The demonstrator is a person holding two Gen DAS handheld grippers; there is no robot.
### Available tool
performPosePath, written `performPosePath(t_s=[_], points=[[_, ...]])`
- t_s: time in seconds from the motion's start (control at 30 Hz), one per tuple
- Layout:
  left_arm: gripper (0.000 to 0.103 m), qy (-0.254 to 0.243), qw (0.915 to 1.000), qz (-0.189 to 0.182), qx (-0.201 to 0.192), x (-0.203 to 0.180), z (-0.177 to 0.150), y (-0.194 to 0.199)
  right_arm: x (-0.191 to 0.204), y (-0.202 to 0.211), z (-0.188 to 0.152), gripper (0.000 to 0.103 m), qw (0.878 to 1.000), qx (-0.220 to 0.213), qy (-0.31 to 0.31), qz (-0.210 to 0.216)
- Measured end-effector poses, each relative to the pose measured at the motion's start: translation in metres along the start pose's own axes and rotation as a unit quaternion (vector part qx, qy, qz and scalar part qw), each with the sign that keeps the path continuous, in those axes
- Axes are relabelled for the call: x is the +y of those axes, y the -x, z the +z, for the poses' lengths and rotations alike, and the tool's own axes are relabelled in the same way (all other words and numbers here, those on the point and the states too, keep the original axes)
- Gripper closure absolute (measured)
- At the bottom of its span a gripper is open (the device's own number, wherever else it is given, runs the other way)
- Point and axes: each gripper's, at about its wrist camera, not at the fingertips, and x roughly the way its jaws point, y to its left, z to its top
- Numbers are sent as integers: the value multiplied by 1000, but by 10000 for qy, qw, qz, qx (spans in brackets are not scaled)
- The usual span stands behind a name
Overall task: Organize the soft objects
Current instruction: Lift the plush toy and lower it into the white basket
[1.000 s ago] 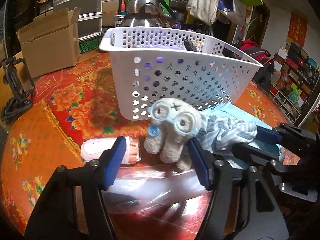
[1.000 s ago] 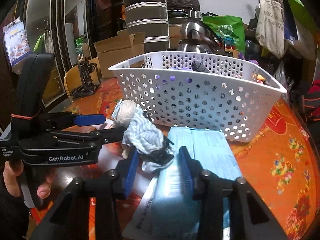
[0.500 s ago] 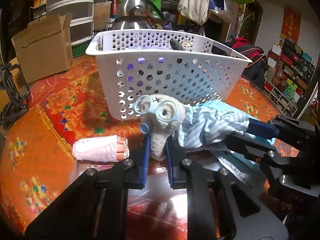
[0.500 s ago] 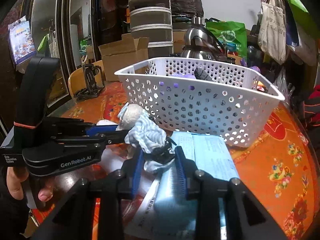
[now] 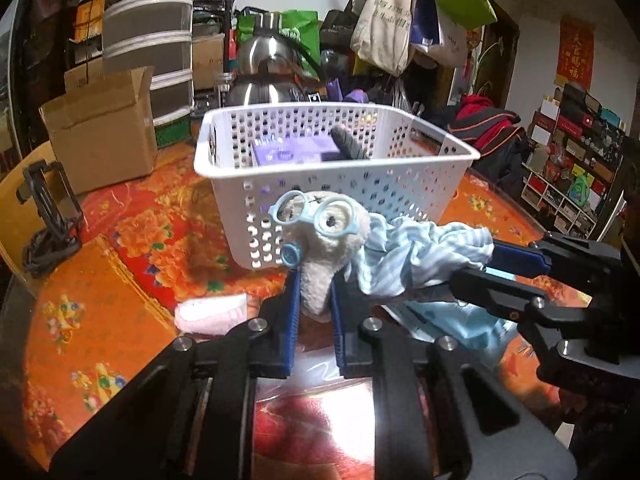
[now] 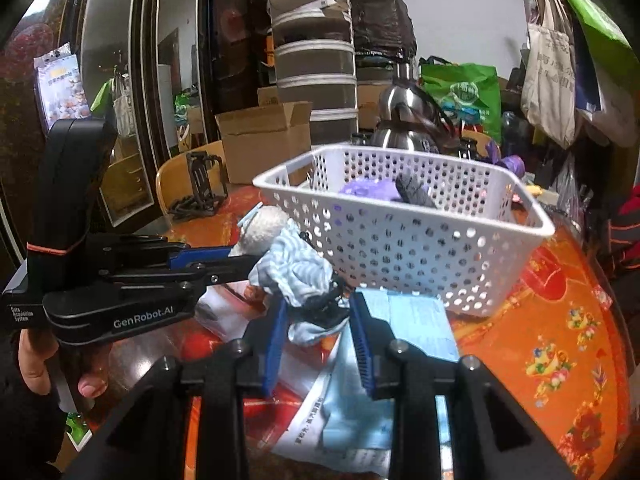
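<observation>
A cream plush toy with blue glasses (image 5: 324, 236) wears a blue striped cloth (image 5: 420, 256). My left gripper (image 5: 314, 284) is shut on its lower body and holds it above the table, in front of the white perforated basket (image 5: 336, 168). My right gripper (image 6: 318, 316) is shut on the striped cloth end (image 6: 296, 276) of the same toy. The toy's head (image 6: 262, 230) shows in the right wrist view. The basket (image 6: 404, 240) holds a purple pack (image 5: 296, 150) and a dark grey item (image 5: 348, 144).
A rolled pink-white towel (image 5: 212, 312) lies on the red-orange floral tablecloth (image 5: 120, 280). A light blue packet (image 6: 404, 332) and papers lie under the toy. A cardboard box (image 5: 100, 132), a steel kettle (image 5: 268, 72) and a black stand (image 5: 48, 216) sit behind.
My left gripper closed on the plush toy and my right closed on its striped cloth. Both have lifted the toy higher, level with the basket's wall.
</observation>
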Motion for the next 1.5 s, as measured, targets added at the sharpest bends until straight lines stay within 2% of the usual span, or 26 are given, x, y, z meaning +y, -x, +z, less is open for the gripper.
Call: performPosePath(t_s=[0.27, 0.53, 0.8, 1.0, 1.23, 1.5], points=[[90, -55, 9995, 39, -298, -6, 30, 29, 0, 23, 27, 74, 9996, -240, 173, 22], [90, -98, 9985, 49, -543, -11, 97, 42, -16, 36, 79, 74, 9981, -526, 323, 16], [90, -145, 9988, 49, -461, -14, 164, 11, -50, 14, 128, 74, 9981, -502, 339, -84], [90, -138, 9996, 109, -207, -17, 191, -35, -79, -12, 142, 74, 9989, -387, 228, -104], [90, -125, 9997, 189, 133, -19, 189, -82, -107, -52, 132, 73, 9999, 61, 50, -72], [90, -360, 9989, 271, 121, -41, 151, -80, -117, -56, 108, 73, 9995, 214, -99, 224]])
